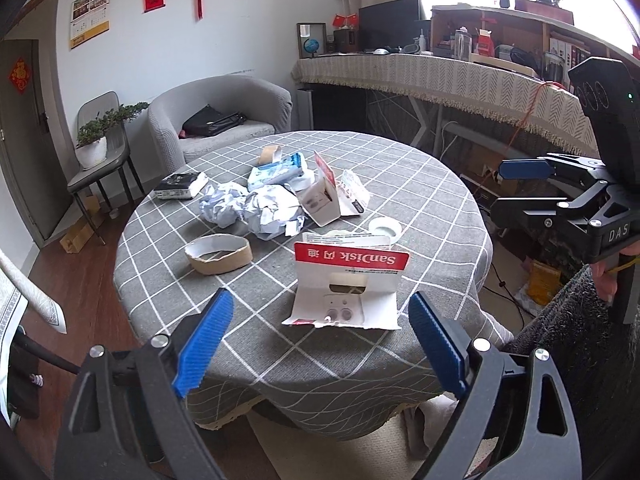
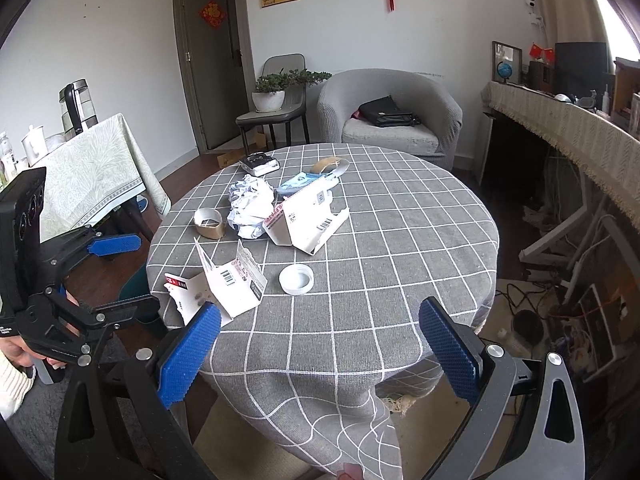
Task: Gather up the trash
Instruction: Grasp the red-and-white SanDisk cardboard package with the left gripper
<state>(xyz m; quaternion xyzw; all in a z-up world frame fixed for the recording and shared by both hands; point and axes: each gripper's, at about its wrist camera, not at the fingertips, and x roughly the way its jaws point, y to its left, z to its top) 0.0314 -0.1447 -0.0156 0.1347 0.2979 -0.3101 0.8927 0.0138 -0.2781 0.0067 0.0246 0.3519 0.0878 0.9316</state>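
Our left gripper [image 1: 320,344] and right gripper [image 2: 320,354] gape empty near the SanDisk card [image 1: 344,292]; light, floppy cardboard, we'd pinch its folded edge.

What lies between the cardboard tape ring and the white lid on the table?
The torn SanDisk card package stands between tape ring and white lid, clearest in the right wrist view.

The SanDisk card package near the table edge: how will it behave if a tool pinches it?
The SanDisk package looks like thin folded card, torn along its bottom, so it is probably light and will bend easily. It stands propped on its fold and may tip or slide on the tablecloth when pushed.
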